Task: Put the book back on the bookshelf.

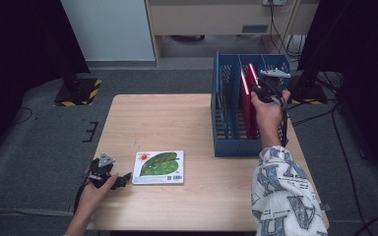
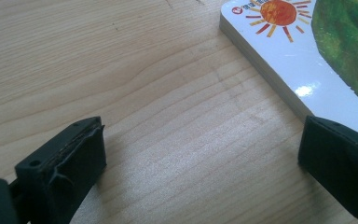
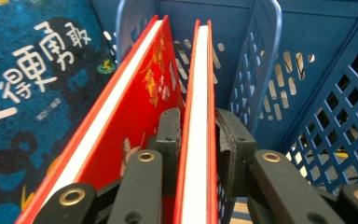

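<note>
Smooth, pale wooden table (image 1: 197, 123), square. Blue plastic rack (image 1: 226, 118) full of holes, at the far right. Two thin red books standing up inside. Right claw (image 3: 196, 135) around the thinner red book (image 3: 198, 93), jaws loosening, small gap at one pad. Shiny leaf book (image 1: 158, 167) flat near the front edge. Left claw (image 2: 200, 158) low on the wood, jaws wide apart, just beside it.

Blue-covered book (image 3: 32, 93) upright in crate's far-left slot; wooden table (image 1: 177, 123); grey carpet (image 1: 44, 142).
</note>
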Action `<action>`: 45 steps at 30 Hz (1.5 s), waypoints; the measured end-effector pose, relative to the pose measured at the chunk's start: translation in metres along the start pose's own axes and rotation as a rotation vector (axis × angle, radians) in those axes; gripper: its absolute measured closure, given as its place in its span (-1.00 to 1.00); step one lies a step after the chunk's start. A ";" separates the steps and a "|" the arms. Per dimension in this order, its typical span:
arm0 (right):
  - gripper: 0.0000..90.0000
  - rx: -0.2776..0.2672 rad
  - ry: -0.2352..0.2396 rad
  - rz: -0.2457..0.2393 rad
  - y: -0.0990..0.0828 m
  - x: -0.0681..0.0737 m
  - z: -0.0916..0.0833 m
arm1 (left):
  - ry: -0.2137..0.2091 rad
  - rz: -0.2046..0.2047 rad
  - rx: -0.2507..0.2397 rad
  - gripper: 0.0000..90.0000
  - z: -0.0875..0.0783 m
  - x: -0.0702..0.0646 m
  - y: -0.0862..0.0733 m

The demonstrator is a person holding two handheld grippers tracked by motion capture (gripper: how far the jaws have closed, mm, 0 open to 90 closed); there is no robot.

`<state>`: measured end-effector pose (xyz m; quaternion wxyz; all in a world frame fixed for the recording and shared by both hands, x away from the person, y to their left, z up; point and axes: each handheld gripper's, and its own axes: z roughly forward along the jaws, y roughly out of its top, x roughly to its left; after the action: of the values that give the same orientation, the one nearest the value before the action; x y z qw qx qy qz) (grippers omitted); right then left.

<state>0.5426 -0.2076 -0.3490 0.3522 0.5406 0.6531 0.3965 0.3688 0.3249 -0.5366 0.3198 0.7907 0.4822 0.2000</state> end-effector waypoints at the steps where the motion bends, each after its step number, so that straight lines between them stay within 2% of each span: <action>1: 0.61 0.000 0.000 0.000 0.000 0.000 0.000 | 0.000 0.000 0.000 -1.00 0.000 0.000 0.000; 12: 0.62 -0.011 0.023 -0.019 -0.003 0.007 -0.013 | -0.001 0.005 0.005 -1.00 0.000 0.000 0.000; 24: 0.55 -0.019 0.041 -0.031 -0.003 0.009 -0.021 | -0.003 0.005 0.004 -1.00 0.000 0.000 0.000; 31: 0.51 -0.028 0.052 -0.034 -0.007 0.009 -0.034 | -0.002 0.007 0.006 -1.00 0.000 0.000 0.001; 38: 0.47 -0.030 0.066 -0.039 -0.014 0.010 -0.048 | -0.004 0.009 0.005 -1.00 0.000 0.000 0.001; 45: 0.45 -0.010 0.078 -0.048 -0.025 0.011 -0.053 | -0.004 0.009 0.005 -1.00 0.000 0.000 0.001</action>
<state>0.4825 -0.2062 -0.3489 0.3385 0.5070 0.6773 0.4119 0.3693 0.3242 -0.5362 0.3178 0.7940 0.4785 0.1989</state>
